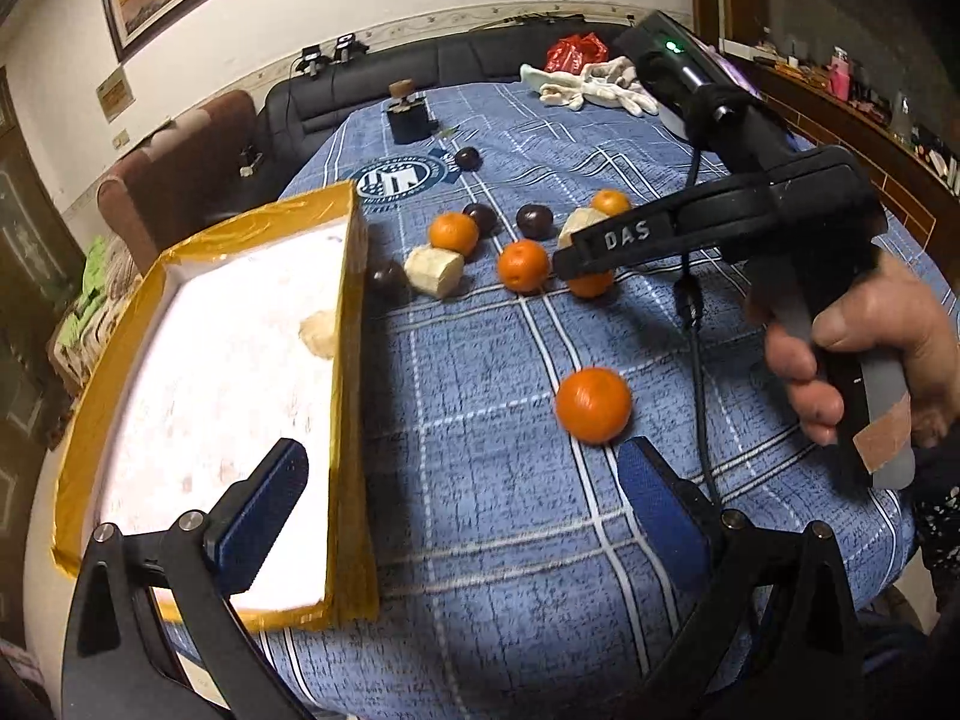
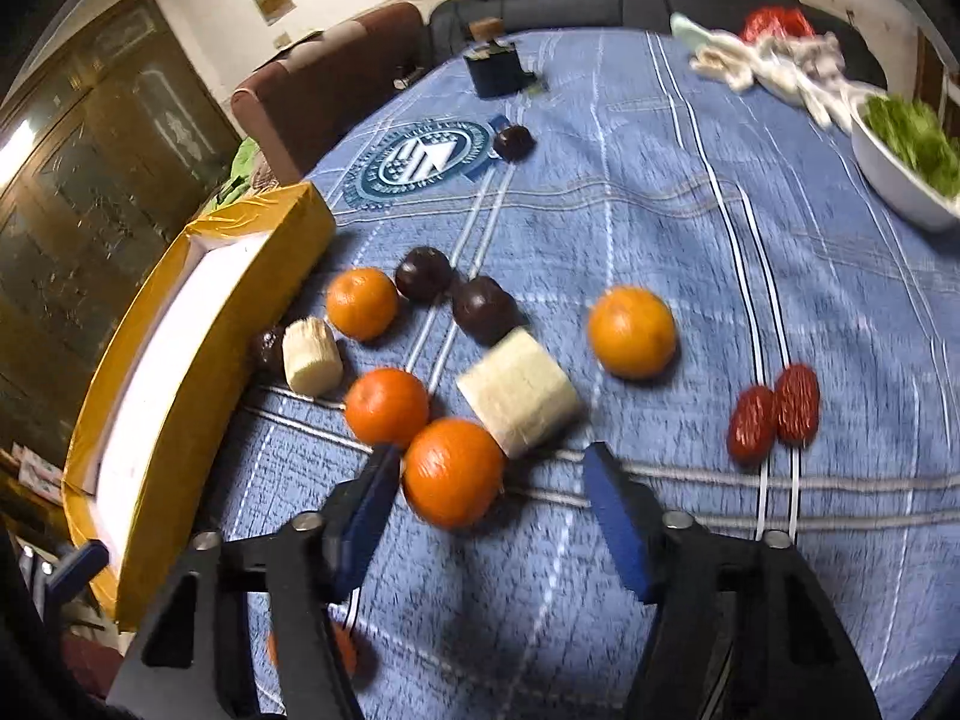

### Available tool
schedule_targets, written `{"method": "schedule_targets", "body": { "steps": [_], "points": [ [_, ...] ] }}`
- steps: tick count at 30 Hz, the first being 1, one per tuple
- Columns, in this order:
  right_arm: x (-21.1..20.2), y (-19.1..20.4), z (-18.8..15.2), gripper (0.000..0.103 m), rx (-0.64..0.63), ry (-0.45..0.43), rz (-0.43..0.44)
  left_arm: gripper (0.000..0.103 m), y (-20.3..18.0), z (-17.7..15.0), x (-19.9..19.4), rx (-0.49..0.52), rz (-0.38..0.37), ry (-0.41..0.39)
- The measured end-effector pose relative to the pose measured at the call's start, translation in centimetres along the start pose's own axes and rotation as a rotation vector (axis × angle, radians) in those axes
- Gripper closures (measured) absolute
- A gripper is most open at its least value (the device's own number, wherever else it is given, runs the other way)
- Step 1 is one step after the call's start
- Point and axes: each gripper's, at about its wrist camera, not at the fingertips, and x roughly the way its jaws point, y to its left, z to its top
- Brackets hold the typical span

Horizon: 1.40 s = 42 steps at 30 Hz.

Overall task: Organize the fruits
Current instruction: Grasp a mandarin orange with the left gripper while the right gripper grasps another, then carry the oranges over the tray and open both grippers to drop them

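The right gripper, jaws apart, reaches for an orange lying between its fingers on the surface; next it must close, then carry it to the box at left (left gripper also gapes, empty)

Surface: table under a blue plaid cloth with a round printed emblem.
Left edge: yellow-taped cardboard box with a white inside.
Middle: round orange mandarins, dark purple plums, pale cut cylindrical pieces.
Right: two wrinkled red dates, touching.
Far end: white bowl of green leaves, crumpled white cloth gloves, small dark block.
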Motion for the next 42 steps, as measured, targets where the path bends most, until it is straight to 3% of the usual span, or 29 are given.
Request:
{"method": "schedule_targets", "body": {
  "steps": [2,4,7,12,14,18,20,24,27,30,35,37,42],
  "points": [
    [0.4,0.1,-0.1,0.070,-0.034,0.005,0.058,0.002,-0.4,0.5,0.3,0.006,-0.003,0.005],
    [0.4,-0.1,0.0,0.070,-0.048,-0.001,0.088,0.007,-1.0,1.1,0.8,0.025,-0.025,0.023],
    [0.1,-2.2,0.2,0.070,0.021,0.007,0.218,0.012,-1.7,1.7,1.5,0.045,-0.050,0.061],
    [-2.5,-5.2,0.9,0.070,0.127,-0.066,0.313,0.028,-2.9,2.4,3.1,0.044,-0.107,0.117],
    [-3.2,-6.5,1.1,0.070,0.188,-0.091,0.355,0.040,-3.6,2.5,4.0,0.055,-0.118,0.143],
    [-4.2,-7.3,1.1,0.070,0.227,-0.123,0.351,0.048,-3.8,2.0,5.8,0.043,-0.135,0.196],
    [-4.4,-7.4,1.3,0.070,0.234,-0.120,0.360,0.057,-3.2,1.8,5.8,0.002,-0.185,0.188],
    [-4.2,-6.7,1.3,0.070,0.219,-0.120,0.355,0.070,-3.4,1.7,5.4,0.017,-0.200,0.169],
    [-4.0,-6.3,1.3,0.070,0.202,-0.130,0.343,0.070,-4.0,1.6,5.2,0.038,-0.185,0.154],
    [-3.9,-5.7,1.3,0.070,0.178,-0.144,0.343,0.070,-3.4,1.5,4.2,-0.009,-0.207,0.129],
    [-4.2,-3.4,0.8,0.070,0.087,-0.180,0.375,0.070,-1.4,2.0,-0.2,-0.026,-0.147,-0.016],
    [-4.4,-2.1,0.5,0.070,0.056,-0.186,0.384,0.070,0.4,1.9,-2.2,-0.045,-0.086,-0.069],
    [-4.8,4.0,0.1,0.070,-0.056,-0.152,0.419,0.070,7.0,1.2,-4.4,-0.166,0.061,-0.111]
  ]
}}
